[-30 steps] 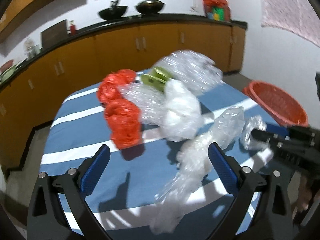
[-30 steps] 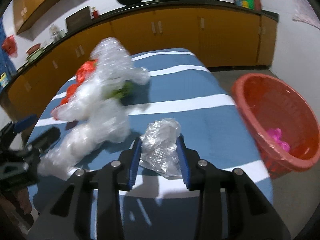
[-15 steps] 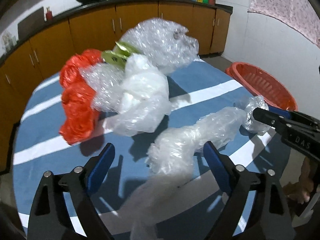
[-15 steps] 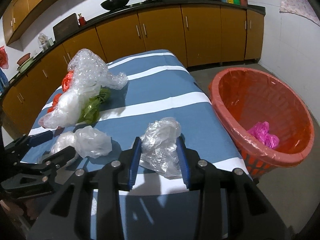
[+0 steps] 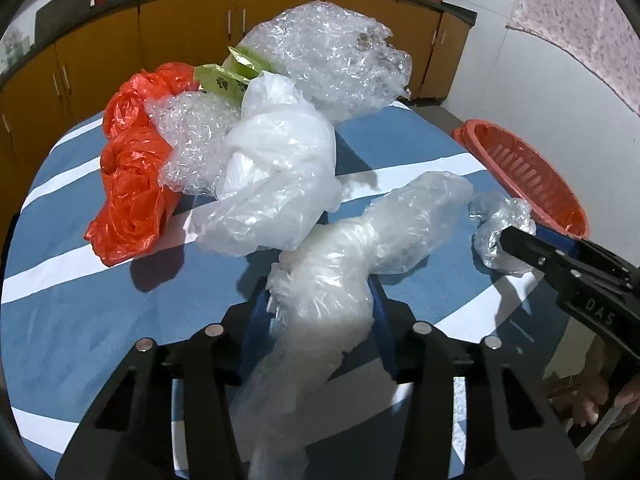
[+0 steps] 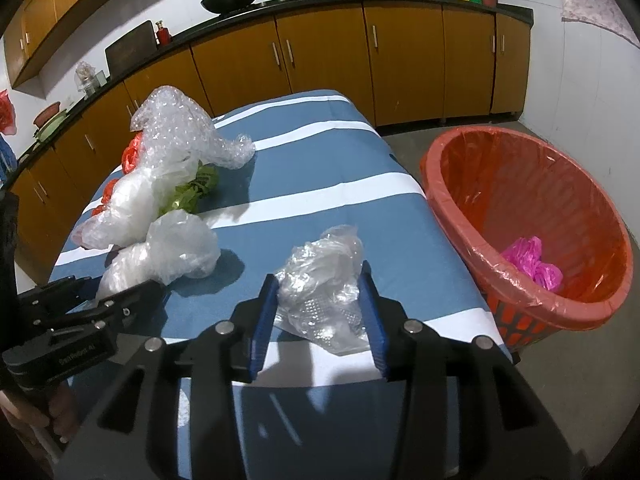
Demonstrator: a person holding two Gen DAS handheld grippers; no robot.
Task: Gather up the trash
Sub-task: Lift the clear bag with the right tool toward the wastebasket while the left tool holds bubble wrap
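Observation:
My left gripper (image 5: 316, 304) is shut on a long clear plastic bag (image 5: 360, 248) that lies across the striped blue table (image 5: 80, 312). My right gripper (image 6: 320, 292) is shut on a small crumpled clear wrapper (image 6: 324, 276) near the table's right edge; it also shows in the left wrist view (image 5: 500, 232). A red basket (image 6: 532, 220) lined with red plastic stands on the floor to the right of the table, with a pink bag (image 6: 532, 260) inside. More trash lies behind: an orange bag (image 5: 132, 176), a white bag (image 5: 276, 184), bubble wrap (image 5: 328, 52) and a green wrapper (image 5: 228, 76).
Orange kitchen cabinets (image 6: 320, 48) with a dark counter run along the back wall, with woks on top. A grey floor strip (image 6: 460, 128) lies between table, basket and cabinets. A white wall (image 5: 540, 92) is at the right.
My left gripper has moved forward and closed on the long clear bag. My right gripper still holds the small wrapper and has barely moved.

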